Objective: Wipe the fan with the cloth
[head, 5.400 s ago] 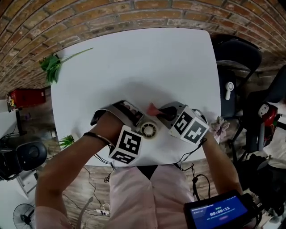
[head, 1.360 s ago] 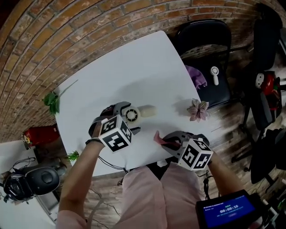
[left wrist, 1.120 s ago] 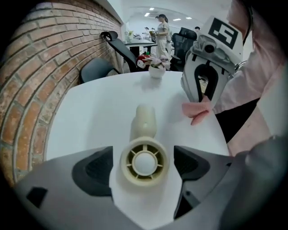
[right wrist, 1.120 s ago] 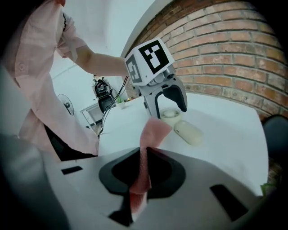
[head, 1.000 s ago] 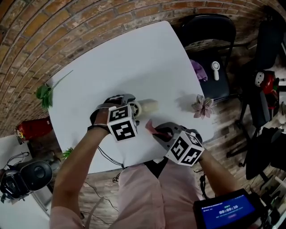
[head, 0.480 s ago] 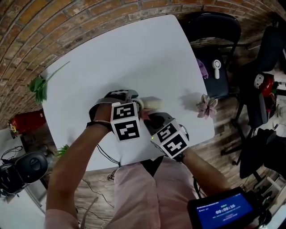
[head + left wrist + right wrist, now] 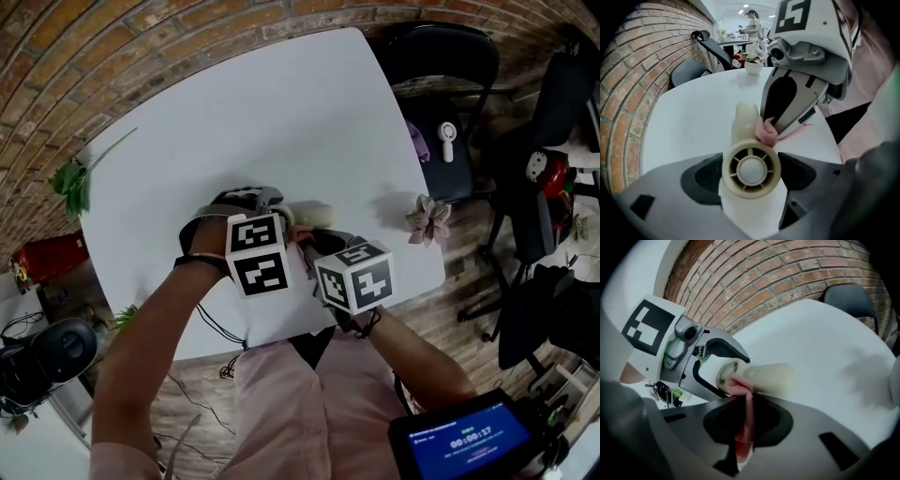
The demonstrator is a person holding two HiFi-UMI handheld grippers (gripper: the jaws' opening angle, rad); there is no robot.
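**Q:** Where does the job stand?

**A:** Mid-wipe, by the look of it. The left gripper (image 7: 751, 180) is clamped on the round head of the small cream fan (image 7: 751, 169), its jaws closed against either side of the grille. The right gripper (image 7: 747, 404) pinches a pink cloth (image 7: 744, 437) between closed jaws. The bunched end of the cloth presses on the fan where the head meets the handle.

**Q:** And the fan itself?

**A:** It is low over the white table (image 7: 281, 103), near the 6 o'clock edge in the head view, between the two marker cubes. Its handle points toward 3 o'clock. I cannot tell whether the handle rests on the top or hangs just above it. A pink flower (image 7: 427, 220) sits well apart at 3 o'clock, out of the way.

**Q:** Where exactly does the cloth touch?

**A:** In the left gripper view, at about 1 o'clock on the rim of the head, and it touches the neck too. The grille face and the far end of the handle are bare.

**Q:** So what does the next move call for?

**A:** My reading is a stroke of the cloth along the handle toward 3 o'clock, or around the rim, with light pressure. The left grip needs to be firm so the fan does not twist. The right jaws must not slacken, since only a thin strip of cloth runs between them.
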